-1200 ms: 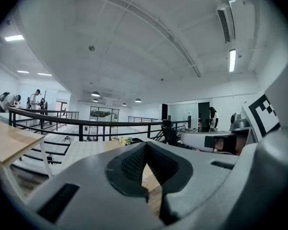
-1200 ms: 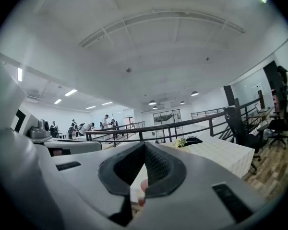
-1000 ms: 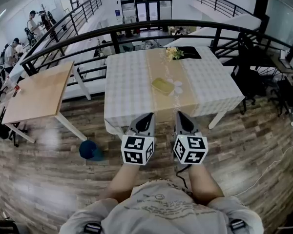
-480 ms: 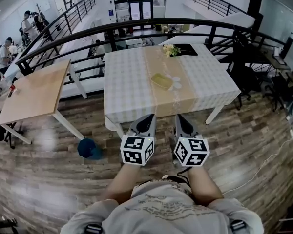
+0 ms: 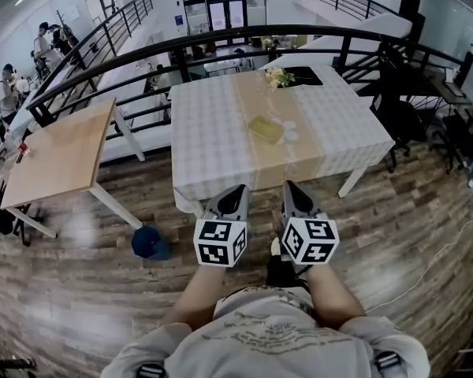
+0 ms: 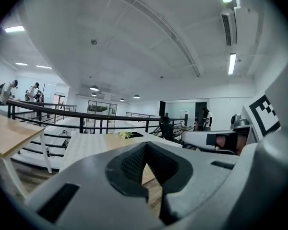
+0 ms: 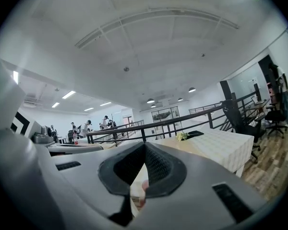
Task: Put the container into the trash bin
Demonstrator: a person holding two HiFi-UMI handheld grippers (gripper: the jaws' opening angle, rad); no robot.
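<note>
Left gripper [image 5: 238,189] and right gripper [image 5: 290,186] are both clenched, with nothing between the jaws. They're held side by side in front of the person's torso, tips toward the near edge of the cloth-covered table [image 5: 205,140]. Yellow container [image 5: 265,128] lies on the tan runner [image 5: 256,168] near the table's middle, well apart from both grippers. Flowers [image 5: 278,76] sit at the far edge. Blue trash bin [image 5: 148,242] stands on the wood floor [image 5: 79,290], left of the left gripper, between the covered table's near corner and a bare wooden table [image 5: 59,152]. Black railing [image 5: 142,53] runs behind both tables.
</note>
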